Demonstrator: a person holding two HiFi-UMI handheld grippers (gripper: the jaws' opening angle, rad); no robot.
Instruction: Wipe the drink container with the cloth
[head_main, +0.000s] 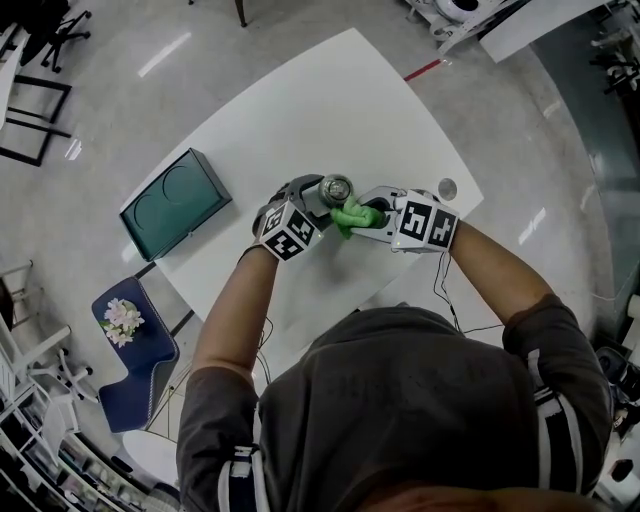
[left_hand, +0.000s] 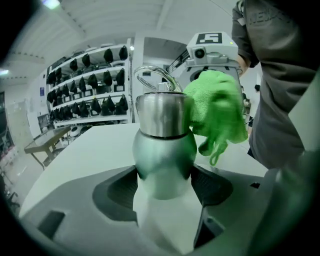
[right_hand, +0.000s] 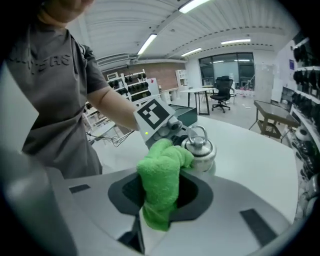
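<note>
One flask (left_hand: 162, 150) within left claw (left_hand: 165, 187) (cloth (left_hand: 215, 107) touching)

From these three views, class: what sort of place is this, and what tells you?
Probably a lab or workshop with some office space: shelving racks filled with rows of dark gear, an office chair beside a desk, and a large white table on a polished floor.

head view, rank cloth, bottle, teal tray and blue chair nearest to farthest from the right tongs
1. green cloth, gripped in the right tongs.
2. bottle, just beyond the cloth.
3. teal tray, at the table's left edge.
4. blue chair, off the table, lower left.
</note>
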